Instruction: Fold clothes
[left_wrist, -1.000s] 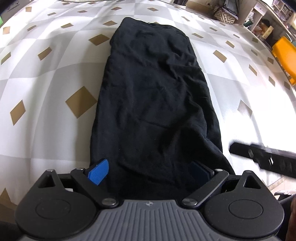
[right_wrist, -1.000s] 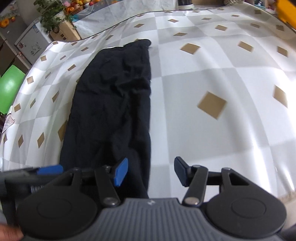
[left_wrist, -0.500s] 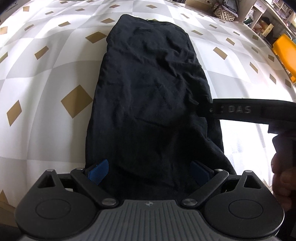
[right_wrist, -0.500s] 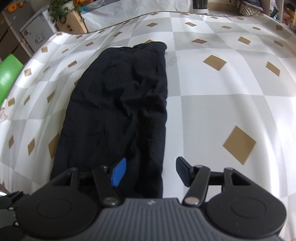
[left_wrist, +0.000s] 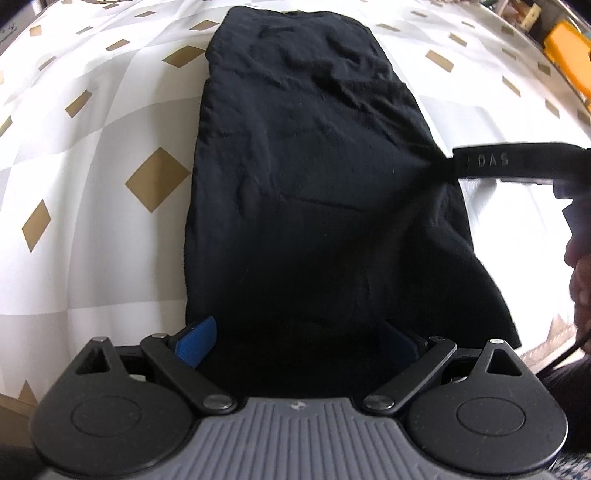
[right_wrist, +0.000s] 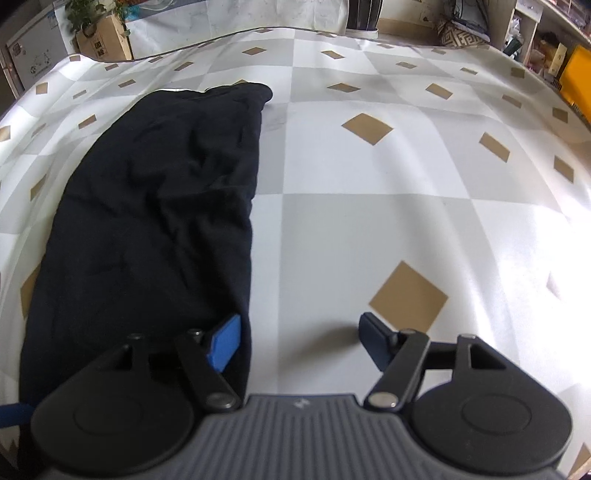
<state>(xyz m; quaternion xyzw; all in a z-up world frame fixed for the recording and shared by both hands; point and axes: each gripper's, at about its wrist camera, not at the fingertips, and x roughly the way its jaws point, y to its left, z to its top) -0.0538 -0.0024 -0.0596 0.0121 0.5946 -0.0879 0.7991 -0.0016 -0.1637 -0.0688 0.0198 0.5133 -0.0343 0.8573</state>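
A black garment (left_wrist: 314, 192) is laid out lengthwise on the bench (right_wrist: 388, 206), which is covered in a grey and white checked cloth with tan diamonds. The left claw (left_wrist: 295, 339) is spread wide, with the garment's near end lying between its blue pads; whether they press the cloth cannot be told. The right claw (right_wrist: 299, 339) is opening over the garment's right edge, one pad on the cloth, the other above bare bench

garment (left_wrist: 314, 184) on tablecloth (left_wrist: 92, 240), crate (left_wrist: 567, 55) behind
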